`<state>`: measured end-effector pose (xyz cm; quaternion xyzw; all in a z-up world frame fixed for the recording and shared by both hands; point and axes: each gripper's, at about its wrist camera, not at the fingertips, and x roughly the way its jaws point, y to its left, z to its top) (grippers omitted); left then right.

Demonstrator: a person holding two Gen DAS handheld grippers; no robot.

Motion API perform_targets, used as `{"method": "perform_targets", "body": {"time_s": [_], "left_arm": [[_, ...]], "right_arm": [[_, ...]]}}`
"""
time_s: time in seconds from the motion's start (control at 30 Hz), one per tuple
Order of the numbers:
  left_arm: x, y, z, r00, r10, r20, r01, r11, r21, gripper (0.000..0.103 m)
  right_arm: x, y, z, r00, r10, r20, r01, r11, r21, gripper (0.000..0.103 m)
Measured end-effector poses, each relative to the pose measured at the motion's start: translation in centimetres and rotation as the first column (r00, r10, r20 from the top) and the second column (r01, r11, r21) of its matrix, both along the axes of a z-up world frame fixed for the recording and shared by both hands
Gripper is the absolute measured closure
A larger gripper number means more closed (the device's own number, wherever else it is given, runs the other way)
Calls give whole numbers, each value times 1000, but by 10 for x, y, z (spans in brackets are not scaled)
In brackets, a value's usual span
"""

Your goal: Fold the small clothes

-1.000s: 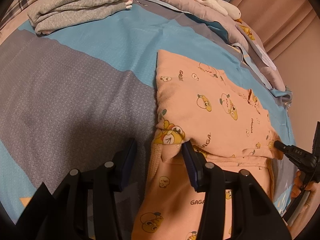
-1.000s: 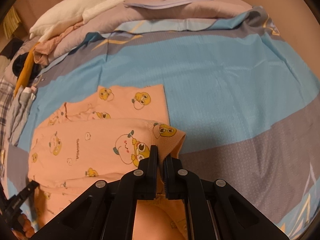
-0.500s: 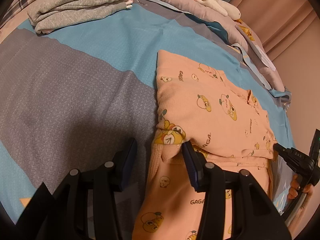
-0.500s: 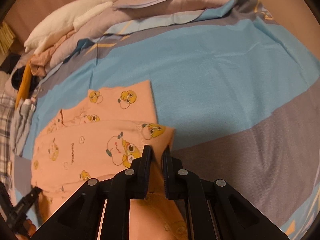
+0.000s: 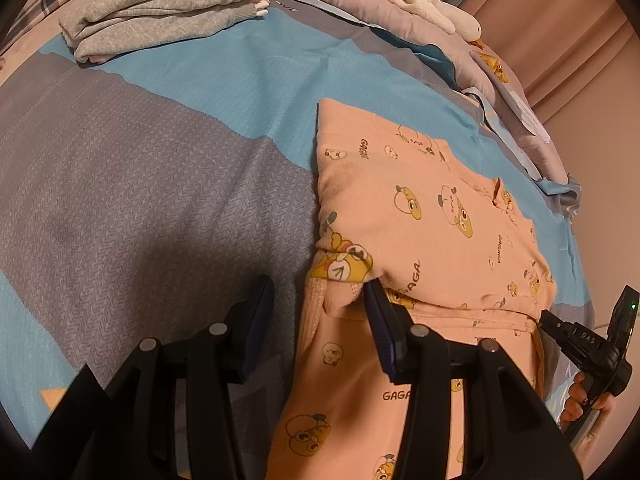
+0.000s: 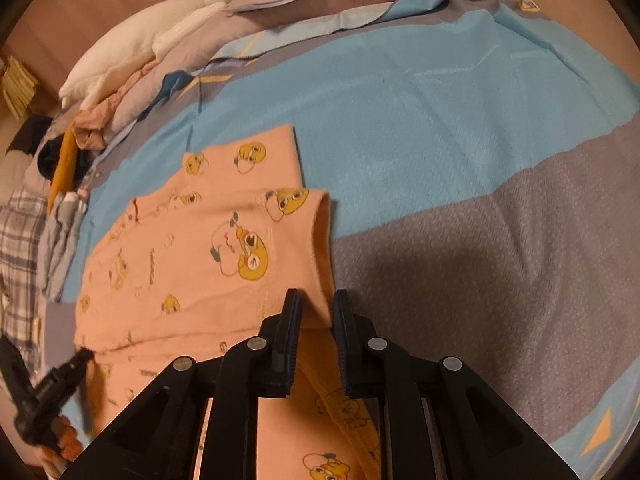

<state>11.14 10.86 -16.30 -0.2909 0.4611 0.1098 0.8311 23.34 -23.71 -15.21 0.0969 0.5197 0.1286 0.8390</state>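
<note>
Only left view shows grey clothes [image 5: 160,4] – left gripper [image 5: 316,312] agape, empty, right gripper [image 6: 316,312] opening off peach garment [image 6: 192,264].

Dim, warm orange-tinted indoor light; fisheye curvature with dark vignetted corners; soft shadows on the bedspread [image 5: 132,184] ahead of each gripper; right-wrist view slightly motion-blurred.
</note>
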Motion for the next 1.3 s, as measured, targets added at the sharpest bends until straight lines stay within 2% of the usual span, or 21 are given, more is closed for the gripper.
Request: {"method": "perform_targets", "body": {"time_s": [0.03, 0.13, 0.37, 0.6, 1.1, 1.3], "left_arm": [[0, 0, 0, 1000, -1, 0, 1, 1000, 1, 55], [0, 0, 0, 1000, 0, -1, 0, 1000, -2, 55], [-1, 0, -1, 1000, 0, -1, 0, 1000, -4, 55], [-1, 1, -1, 1000, -2, -2, 2, 1000, -1, 55], [1, 3, -2, 1000, 3, -16, -3, 1000, -14, 55], [-3, -1, -1, 1000, -3, -18, 3, 1000, 3, 55]], "right_arm": [[0, 0, 0, 1000, 1, 4, -1, 1000, -3, 88], [-2, 1, 3, 1000, -3, 24, 4, 1000, -31, 100], [-7, -4, 13, 998, -9, 67, 11, 1000, -22, 100], [-3, 1, -5, 999, -15, 30, 17, 998, -52, 100], [-1, 6, -9, 999, -17, 38, 20, 996, -88, 100], [-2, 10, -8, 999, -16, 50, 21, 993, -116, 100]]}}
